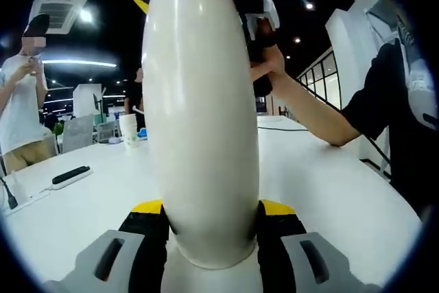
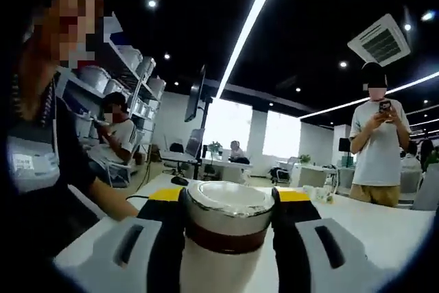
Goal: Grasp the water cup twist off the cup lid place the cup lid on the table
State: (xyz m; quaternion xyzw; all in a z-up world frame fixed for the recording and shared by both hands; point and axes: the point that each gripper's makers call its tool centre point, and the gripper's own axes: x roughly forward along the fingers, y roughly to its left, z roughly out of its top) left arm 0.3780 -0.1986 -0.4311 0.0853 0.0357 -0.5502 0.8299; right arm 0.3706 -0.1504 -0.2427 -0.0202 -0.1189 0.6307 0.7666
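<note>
Left claw (image 1: pixel 212 221) clamped round upright water cup (image 1: pixel 202 114), right claw (image 2: pixel 226 204) gripping cup lid (image 2: pixel 226 214) from above

Glossy cream-white cylindrical water cup (image 1: pixel 202 121), silver metal cup lid (image 2: pixel 228 205) above a dark brown band, yellow-tipped black-and-grey left gripper (image 1: pixel 211 212), plain white table (image 1: pixel 329 190)

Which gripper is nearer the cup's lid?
Right. The right gripper has its jaws closed around the lid at the cup's top, while the left gripper clamps the cup lower down its body.
</note>
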